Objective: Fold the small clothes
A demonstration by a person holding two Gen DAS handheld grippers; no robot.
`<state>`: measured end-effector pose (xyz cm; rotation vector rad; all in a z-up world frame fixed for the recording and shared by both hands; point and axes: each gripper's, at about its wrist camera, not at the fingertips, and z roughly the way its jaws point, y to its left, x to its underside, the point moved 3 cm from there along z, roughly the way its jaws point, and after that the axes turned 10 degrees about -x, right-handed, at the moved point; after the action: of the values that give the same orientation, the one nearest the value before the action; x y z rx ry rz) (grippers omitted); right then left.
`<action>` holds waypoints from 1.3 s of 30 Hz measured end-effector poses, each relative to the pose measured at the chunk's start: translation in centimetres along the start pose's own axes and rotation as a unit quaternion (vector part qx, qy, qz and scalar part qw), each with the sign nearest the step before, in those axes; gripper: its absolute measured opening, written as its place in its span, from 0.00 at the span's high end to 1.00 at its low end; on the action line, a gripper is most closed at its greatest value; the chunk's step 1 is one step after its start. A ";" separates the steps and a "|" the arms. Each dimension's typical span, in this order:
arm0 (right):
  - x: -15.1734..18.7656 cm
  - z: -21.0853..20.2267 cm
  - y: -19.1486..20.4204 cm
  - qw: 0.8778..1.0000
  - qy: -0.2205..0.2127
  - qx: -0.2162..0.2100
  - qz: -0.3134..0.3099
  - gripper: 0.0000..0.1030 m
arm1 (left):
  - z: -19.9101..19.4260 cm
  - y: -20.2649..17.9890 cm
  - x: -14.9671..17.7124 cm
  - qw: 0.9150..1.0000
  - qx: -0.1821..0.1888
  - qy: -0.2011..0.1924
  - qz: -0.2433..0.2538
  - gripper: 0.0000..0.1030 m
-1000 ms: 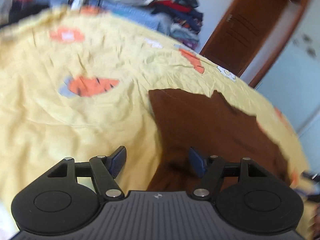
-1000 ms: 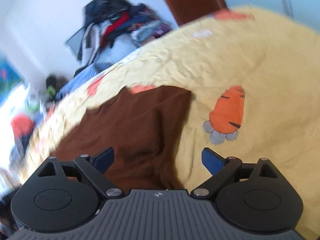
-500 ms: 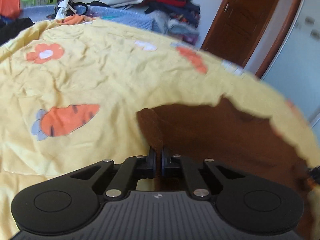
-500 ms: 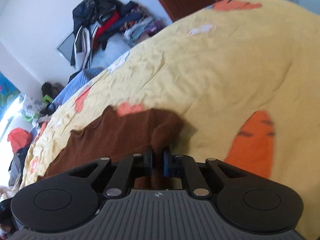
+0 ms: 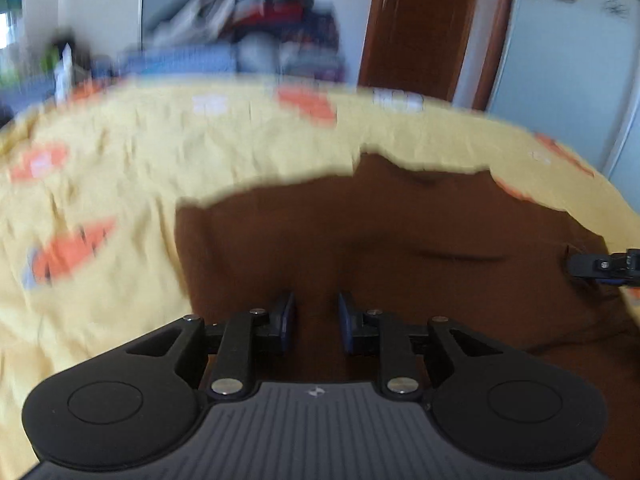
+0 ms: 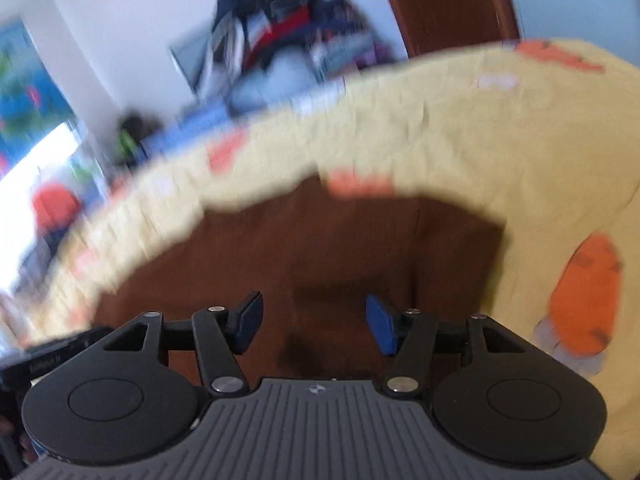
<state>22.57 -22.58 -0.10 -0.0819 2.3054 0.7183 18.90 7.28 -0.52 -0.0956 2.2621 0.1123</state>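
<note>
**Both grippers loose over the brown garment**

Nearest the lens, the left gripper (image 5: pixel 316 322) has its fingers parted by a narrow gap with nothing pinched between them. The right gripper (image 6: pixel 314 326) stands wider apart and is likewise released, holding nothing. Whether either pad brushes the cloth below cannot be told through the blur.

The brown garment (image 5: pixel 380 240) lies spread on the yellow bedspread (image 5: pixel 120 160) straight ahead of and beneath both sets of fingers, its long axis running left to right across the two views. In the left view the right gripper's tip shows at the garment's right end, so each hand is over its own end and neither is clearly nearer.

Farther off are a heap of clothes (image 6: pixel 272 40) and a wooden door (image 5: pixel 420 28).
</note>
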 end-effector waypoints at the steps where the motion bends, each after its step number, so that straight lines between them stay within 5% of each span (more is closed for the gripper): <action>1: 0.5 0.2 0.2 0.999 -0.017 0.003 -0.030 0.43 | 0.1 -0.1 0.3 1.000 -0.002 -0.015 0.016 0.77; 5: 0.9 -0.6 1.1 0.998 -0.008 0.021 -0.060 0.42 | -2.7 -0.6 0.6 0.999 -0.019 -0.007 0.036 0.77; 7: 1.2 -2.3 2.5 0.998 -0.004 0.023 -0.054 0.38 | -5.3 -1.0 1.7 1.000 0.003 -0.011 0.027 0.76; 10: 3.9 -4.7 5.4 0.996 -0.013 -0.006 -0.087 0.13 | -7.1 -2.2 4.9 0.999 0.028 0.012 0.029 0.49; 11: 5.2 -4.8 6.0 0.995 -0.005 -0.002 -0.099 0.10 | -7.1 -2.6 6.2 0.999 0.020 0.021 0.038 0.34; 12: 6.6 -4.5 6.3 0.993 0.014 0.010 -0.113 0.09 | -7.8 -2.9 7.4 0.998 -0.003 -0.010 0.055 0.26; 13: 8.2 -3.8 6.1 0.991 0.040 0.028 -0.123 0.09 | -8.5 -3.0 8.1 0.997 -0.024 -0.024 0.067 0.26; 16: 11.4 -4.9 6.2 0.976 0.022 0.074 -0.203 0.02 | -10.1 -1.8 8.7 0.999 -0.026 0.011 0.044 0.23; 18: 11.7 -6.4 6.2 0.982 0.026 0.084 -0.165 0.04 | -10.9 -1.0 9.4 0.999 -0.026 0.031 0.030 0.19; 21: 13.0 -8.1 8.1 0.987 0.014 0.058 -0.150 0.00 | -11.7 -0.6 10.6 0.999 -0.028 0.023 0.028 0.17; 25: 16.1 -7.0 9.6 0.973 0.031 0.065 -0.219 0.00 | -12.1 -0.4 11.5 0.999 -0.030 0.008 0.027 0.17; 32: 15.9 -9.0 9.0 0.980 0.041 0.083 -0.177 0.00 | -12.5 -0.2 11.9 0.999 -0.030 0.002 0.024 0.14; 35: 17.6 -9.5 10.6 0.979 0.043 0.055 -0.189 0.00 | -12.9 -0.4 12.1 0.999 -0.033 0.005 0.028 0.14; 37: 19.4 -9.6 10.5 0.970 0.037 0.058 -0.231 0.00 | -13.8 -0.5 12.6 0.999 -0.026 0.016 0.036 0.12; 39: 19.4 -10.6 9.9 0.975 0.036 0.048 -0.214 0.00 | -15.5 -0.3 13.6 0.999 -0.017 0.026 0.042 0.02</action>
<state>-0.93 -17.04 -1.74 -0.5498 2.2761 0.3875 -1.59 4.81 -1.16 -0.0221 2.3167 0.1937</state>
